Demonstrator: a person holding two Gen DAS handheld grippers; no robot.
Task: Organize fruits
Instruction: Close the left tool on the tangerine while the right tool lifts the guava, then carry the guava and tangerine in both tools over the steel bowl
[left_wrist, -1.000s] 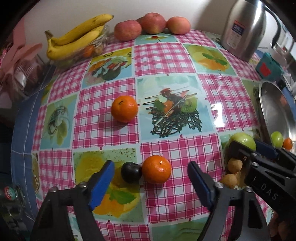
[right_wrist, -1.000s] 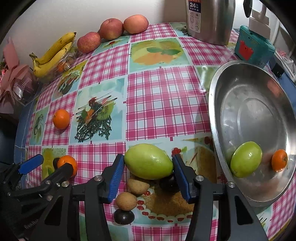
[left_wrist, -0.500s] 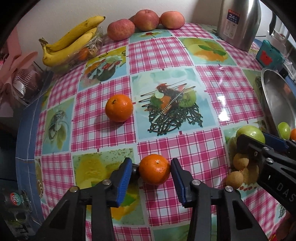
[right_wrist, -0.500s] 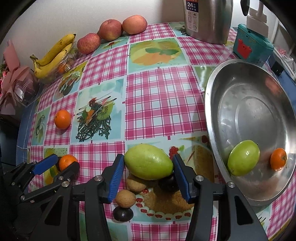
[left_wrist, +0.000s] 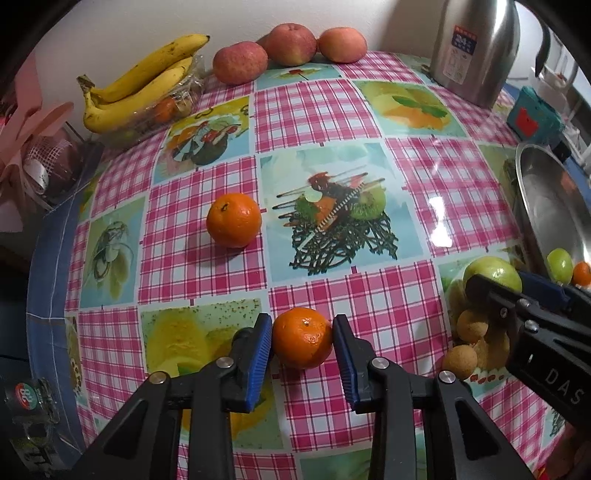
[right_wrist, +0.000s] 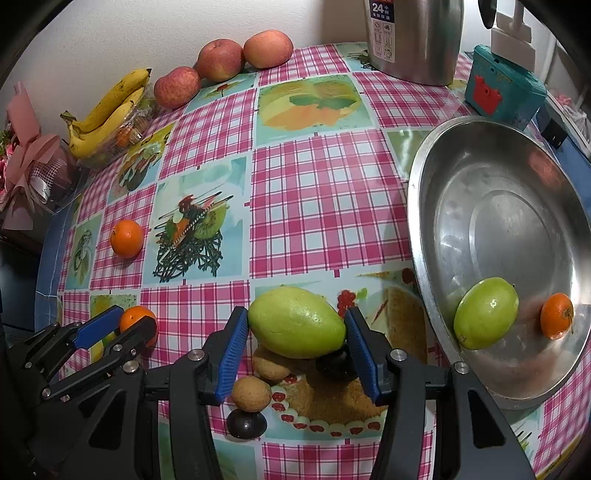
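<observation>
My left gripper (left_wrist: 302, 341) is shut on an orange tangerine (left_wrist: 303, 338) on the checked tablecloth; its blue pads (left_wrist: 260, 356) touch both sides. It also shows in the right wrist view (right_wrist: 136, 321). My right gripper (right_wrist: 295, 326) is shut on a large green fruit (right_wrist: 295, 322), pads against both ends, above small brown fruits (right_wrist: 250, 393) and dark plums (right_wrist: 245, 424). A steel bowl (right_wrist: 436, 206) at right holds a green fruit (right_wrist: 485, 313) and a small tangerine (right_wrist: 556, 320). A second tangerine (left_wrist: 233, 220) lies further back on the table.
Bananas (left_wrist: 140, 83) on a clear tray and three apples (left_wrist: 291, 44) line the back wall. A steel kettle (right_wrist: 415, 37) and a teal box (right_wrist: 504, 86) stand at back right. A pink bouquet (right_wrist: 29, 166) sits at the left edge.
My left gripper moved in around the near tangerine and closed its pads on it, covering the dark plum beside it. My right gripper stayed on the large green fruit.
</observation>
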